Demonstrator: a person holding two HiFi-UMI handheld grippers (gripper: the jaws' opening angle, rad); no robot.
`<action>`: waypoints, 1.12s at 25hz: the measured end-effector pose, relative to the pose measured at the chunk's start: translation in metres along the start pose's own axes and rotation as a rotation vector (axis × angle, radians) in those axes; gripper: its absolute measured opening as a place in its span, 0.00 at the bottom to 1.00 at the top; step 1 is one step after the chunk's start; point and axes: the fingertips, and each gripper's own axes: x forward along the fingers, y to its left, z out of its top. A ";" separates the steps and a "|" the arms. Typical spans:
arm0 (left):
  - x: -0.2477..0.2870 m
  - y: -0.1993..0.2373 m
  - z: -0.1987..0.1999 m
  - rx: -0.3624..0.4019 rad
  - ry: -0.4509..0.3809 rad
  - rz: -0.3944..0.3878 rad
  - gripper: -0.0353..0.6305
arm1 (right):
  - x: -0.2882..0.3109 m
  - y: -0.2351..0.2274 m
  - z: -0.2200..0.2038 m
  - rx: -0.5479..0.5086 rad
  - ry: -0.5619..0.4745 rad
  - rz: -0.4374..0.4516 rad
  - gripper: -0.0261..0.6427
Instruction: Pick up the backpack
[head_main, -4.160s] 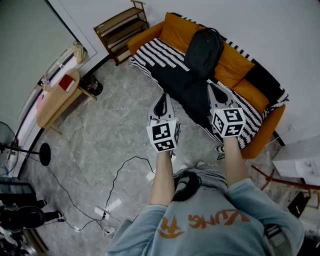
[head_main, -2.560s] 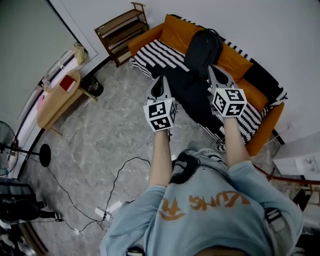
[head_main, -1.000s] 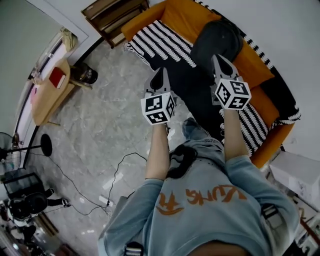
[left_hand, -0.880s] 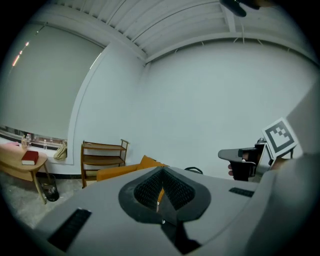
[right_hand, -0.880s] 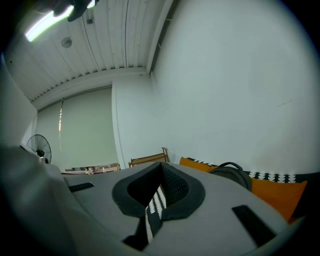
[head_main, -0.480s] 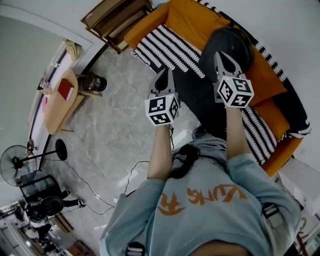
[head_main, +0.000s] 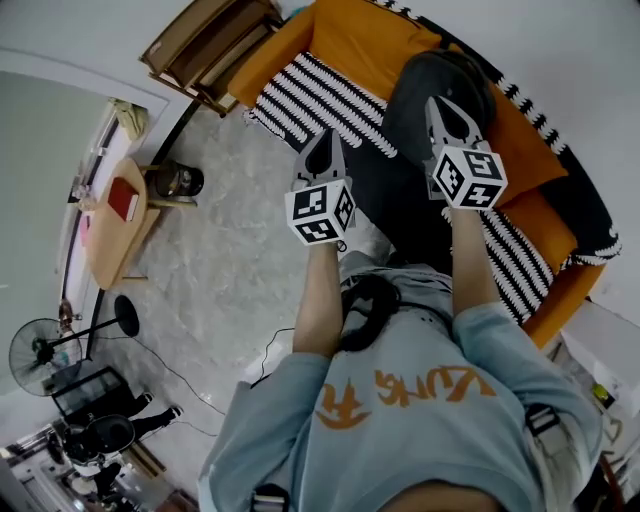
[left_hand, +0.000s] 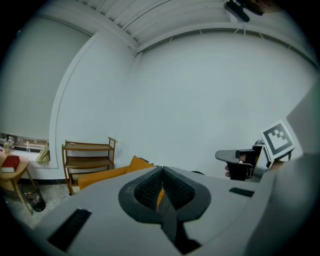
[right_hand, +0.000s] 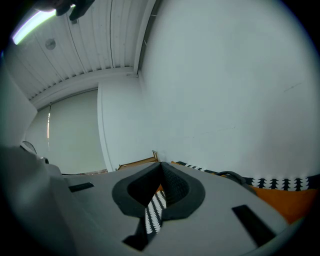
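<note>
The black backpack (head_main: 440, 80) leans upright against the back cushions of an orange sofa (head_main: 350, 35), on a black-and-white striped blanket (head_main: 330, 95). My right gripper (head_main: 441, 104) is shut and empty; in the head view its tip lies over the backpack's front. My left gripper (head_main: 322, 140) is also shut and empty, over the blanket's edge to the backpack's left. In the right gripper view the shut gripper (right_hand: 161, 166) points at the wall above the sofa, and a dark curved piece of the backpack (right_hand: 235, 176) shows just right of the tip. The left gripper view shows its shut gripper (left_hand: 162, 171) and the orange sofa (left_hand: 100, 175).
A wooden shelf (head_main: 205, 45) stands left of the sofa. A round wooden table (head_main: 105, 235) with a red book, a dark bin (head_main: 175, 182) and a fan (head_main: 45, 350) line the left side. A cable (head_main: 275, 345) lies on the marble floor behind me.
The person has stepped up to the sofa. Both shut grippers have travelled forward and a little down; the right one now lies over the backpack, the left over the blanket's edge.
</note>
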 end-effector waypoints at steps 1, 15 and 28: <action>0.003 -0.002 -0.001 -0.002 0.001 -0.007 0.08 | -0.002 -0.004 0.000 -0.001 -0.002 -0.009 0.03; 0.070 -0.074 -0.013 0.041 0.082 -0.223 0.08 | -0.049 -0.100 0.015 0.051 -0.055 -0.260 0.03; 0.142 -0.082 -0.063 0.022 0.238 -0.364 0.08 | -0.032 -0.138 -0.041 0.108 0.053 -0.431 0.03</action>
